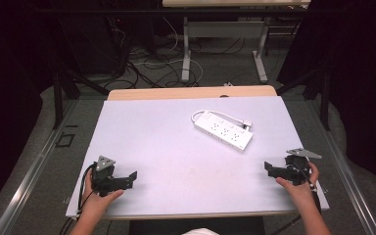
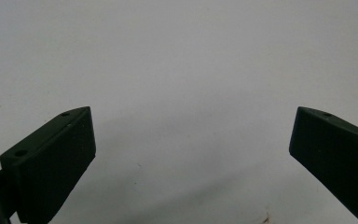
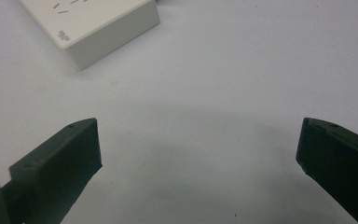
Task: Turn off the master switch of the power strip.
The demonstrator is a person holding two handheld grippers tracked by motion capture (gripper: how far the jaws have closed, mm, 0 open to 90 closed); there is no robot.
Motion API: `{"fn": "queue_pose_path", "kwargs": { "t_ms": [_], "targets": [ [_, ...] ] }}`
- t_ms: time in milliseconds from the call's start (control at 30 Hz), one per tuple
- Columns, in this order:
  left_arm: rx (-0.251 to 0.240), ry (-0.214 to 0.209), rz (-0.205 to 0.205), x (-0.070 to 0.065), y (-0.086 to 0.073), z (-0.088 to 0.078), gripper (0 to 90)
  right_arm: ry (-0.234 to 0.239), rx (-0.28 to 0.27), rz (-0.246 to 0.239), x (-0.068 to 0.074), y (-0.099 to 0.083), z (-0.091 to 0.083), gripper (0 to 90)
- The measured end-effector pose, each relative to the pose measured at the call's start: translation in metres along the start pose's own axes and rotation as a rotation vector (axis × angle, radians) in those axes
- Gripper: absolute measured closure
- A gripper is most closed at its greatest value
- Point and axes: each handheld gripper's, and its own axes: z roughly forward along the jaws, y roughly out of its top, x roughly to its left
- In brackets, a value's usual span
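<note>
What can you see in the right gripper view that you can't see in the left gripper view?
The right gripper view has one corner of the white power strip lying just ahead of the right tool. The left gripper view has bare white table ahead of the left tool, plus a small dark mark on the table near its bottom edge. Both share two black jaws standing wide apart with nothing between them, over the same white table.
</note>
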Motion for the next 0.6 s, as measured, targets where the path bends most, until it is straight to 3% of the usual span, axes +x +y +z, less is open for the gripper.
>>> {"fn": "queue_pose_path", "kwargs": {
  "t_ms": [433,600],
  "targets": [
    [-0.007,0.003,-0.003,0.0,-0.001,-0.002,0.8,0.015,-0.008,-0.057,0.014,0.001,-0.004,0.0],
    [0.01,0.006,0.009,0.0,0.0,-0.005,0.9,0.02,-0.014,-0.042,0.015,0.002,-0.005,0.3]
  ]
}}
